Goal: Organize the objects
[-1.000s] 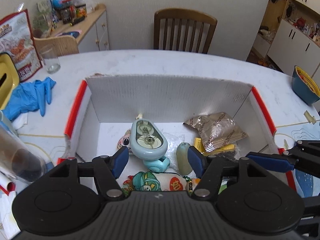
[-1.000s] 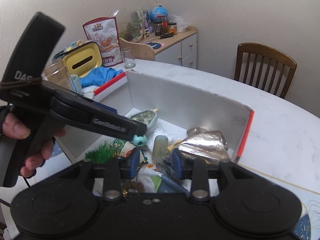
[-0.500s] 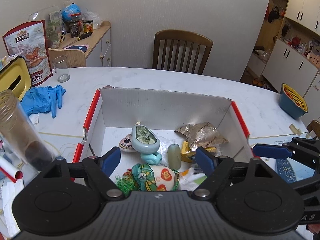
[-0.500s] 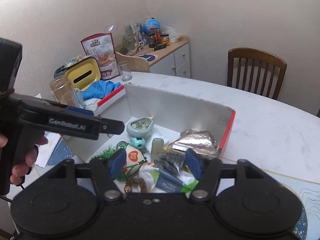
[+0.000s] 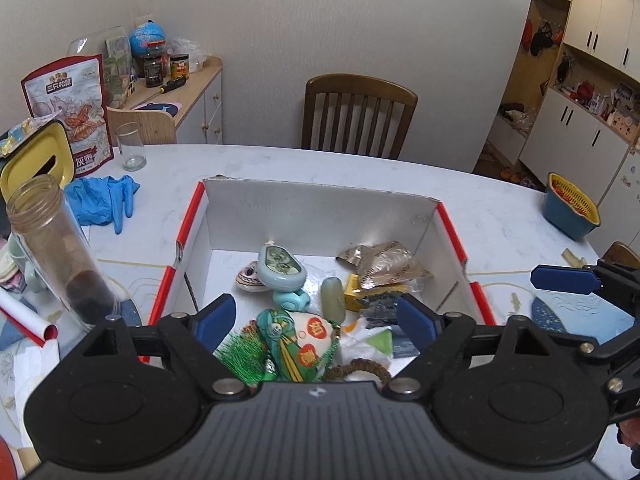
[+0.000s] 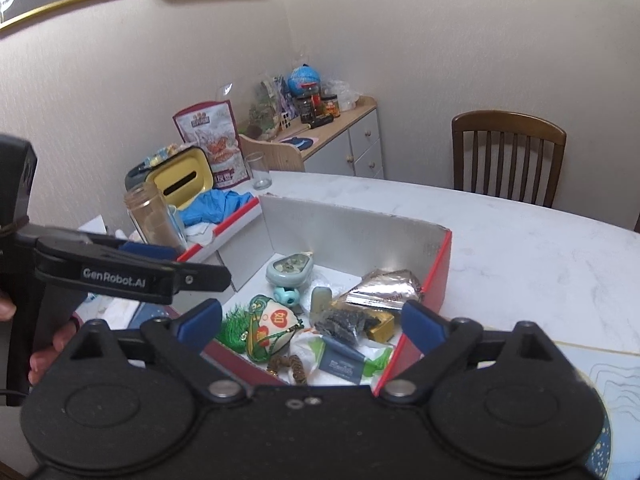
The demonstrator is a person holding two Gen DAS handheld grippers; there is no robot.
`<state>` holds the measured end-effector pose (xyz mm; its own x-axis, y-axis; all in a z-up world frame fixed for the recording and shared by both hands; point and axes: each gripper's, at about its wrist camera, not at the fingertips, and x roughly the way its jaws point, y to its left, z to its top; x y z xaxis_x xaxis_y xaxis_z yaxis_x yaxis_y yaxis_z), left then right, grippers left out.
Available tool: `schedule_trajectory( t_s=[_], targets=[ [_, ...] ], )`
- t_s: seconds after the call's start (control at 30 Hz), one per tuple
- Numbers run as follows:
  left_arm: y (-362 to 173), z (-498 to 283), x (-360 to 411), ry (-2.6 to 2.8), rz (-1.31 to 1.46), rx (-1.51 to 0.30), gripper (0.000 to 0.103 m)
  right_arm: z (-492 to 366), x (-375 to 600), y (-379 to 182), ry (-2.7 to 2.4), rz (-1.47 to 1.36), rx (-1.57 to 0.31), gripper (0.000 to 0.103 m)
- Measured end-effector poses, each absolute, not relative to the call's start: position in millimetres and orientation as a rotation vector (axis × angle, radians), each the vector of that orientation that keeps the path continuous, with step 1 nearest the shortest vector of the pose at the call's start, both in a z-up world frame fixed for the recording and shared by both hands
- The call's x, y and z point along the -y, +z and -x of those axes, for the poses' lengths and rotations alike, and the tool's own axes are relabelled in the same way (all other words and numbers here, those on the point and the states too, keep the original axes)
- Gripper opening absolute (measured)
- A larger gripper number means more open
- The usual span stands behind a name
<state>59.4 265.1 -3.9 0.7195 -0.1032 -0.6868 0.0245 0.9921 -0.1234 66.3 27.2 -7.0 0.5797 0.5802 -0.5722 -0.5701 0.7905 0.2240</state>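
Observation:
A white cardboard box [image 5: 320, 216] with red edges sits on the marble table. In it lie a pale blue toy [image 5: 280, 268], a silver foil packet [image 5: 384, 260], a green tasselled ornament [image 5: 296, 340], a pale green stone [image 5: 333, 298] and a dark packet [image 5: 380, 306]. My left gripper [image 5: 316, 316] hovers above the box's near side, its jaws opening, with nothing gripped. My right gripper [image 6: 311, 319] hangs over the box's [image 6: 352, 232] near right corner, its jaws also opening and nothing in them. The toy [image 6: 290, 272] and foil packet [image 6: 384, 290] lie beyond it.
Left of the box stand a tall glass jar [image 5: 52, 256], blue gloves [image 5: 100, 200], a drinking glass [image 5: 131, 152], a yellow tissue box [image 5: 36, 160] and a snack bag [image 5: 72, 108]. A wooden chair [image 5: 356, 116] is behind the table. A blue and yellow basket [image 5: 568, 212] sits far right.
Both grippers have drawn back and upward from the box and their jaws have spread much wider. More of the box's contents now shows below them.

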Motion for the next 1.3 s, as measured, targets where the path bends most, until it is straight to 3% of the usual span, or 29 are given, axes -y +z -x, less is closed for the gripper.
schedule_trajectory(
  t_s=[0.1, 1.3],
  targets=[
    [-2.5, -53.8, -262.7, -0.068, 0.116, -0.761, 0.102, -64.1, -19.2, -3.7, 0.666, -0.042, -0.67, 0.098],
    [8.9, -15.3, -227.1, -0.016, 0.055, -0.727, 0.103, -35.1, 16.3, -1.0, 0.64, -0.085, -0.662, 0.102]
  ],
)
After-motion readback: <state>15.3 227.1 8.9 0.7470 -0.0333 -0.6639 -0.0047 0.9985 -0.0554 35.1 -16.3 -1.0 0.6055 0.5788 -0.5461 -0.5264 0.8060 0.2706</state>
